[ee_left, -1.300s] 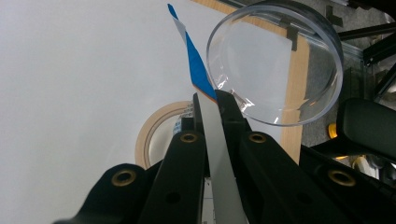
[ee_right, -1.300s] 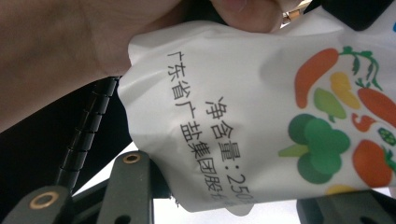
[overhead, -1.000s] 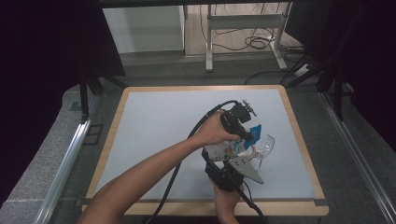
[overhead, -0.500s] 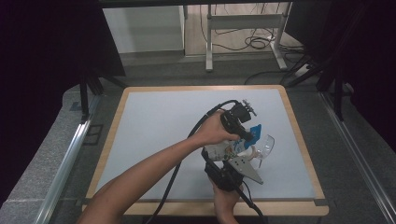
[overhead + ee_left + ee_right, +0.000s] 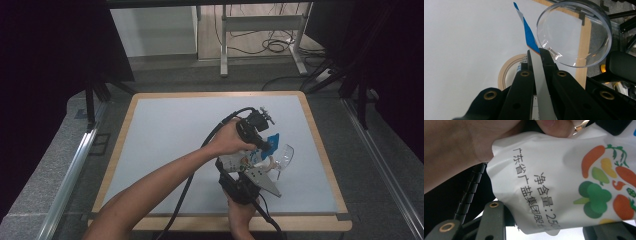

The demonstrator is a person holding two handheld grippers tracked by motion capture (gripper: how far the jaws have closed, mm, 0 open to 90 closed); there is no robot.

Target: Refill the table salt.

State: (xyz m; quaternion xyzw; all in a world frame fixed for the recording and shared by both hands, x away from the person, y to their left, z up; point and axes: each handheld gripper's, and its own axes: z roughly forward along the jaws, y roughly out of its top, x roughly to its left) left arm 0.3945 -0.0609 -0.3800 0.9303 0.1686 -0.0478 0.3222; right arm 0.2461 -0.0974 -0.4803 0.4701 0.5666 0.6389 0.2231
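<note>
A white pouch (image 5: 234, 161) with a blue top corner (image 5: 272, 141) is held up over the table's right half. My left gripper (image 5: 264, 145) comes from above and is shut on the pouch's thin blue and white top edge (image 5: 530, 40), which runs between its jaws (image 5: 536, 53). My right gripper (image 5: 241, 170), with its grey plate, comes from the near side. In the right gripper view, the pouch (image 5: 554, 187), printed with vegetables and black characters, sits between its jaws (image 5: 544, 218), which grip its lower part. A clear round bowl (image 5: 283, 155) stands just right of the pouch.
The table (image 5: 170, 130) has a pale mat inside a wooden rim. A roll of beige tape (image 5: 507, 72) lies on the mat below the left gripper, beside the clear bowl (image 5: 574, 32). A hand (image 5: 461, 147) is close above the pouch. Cables trail from both grippers.
</note>
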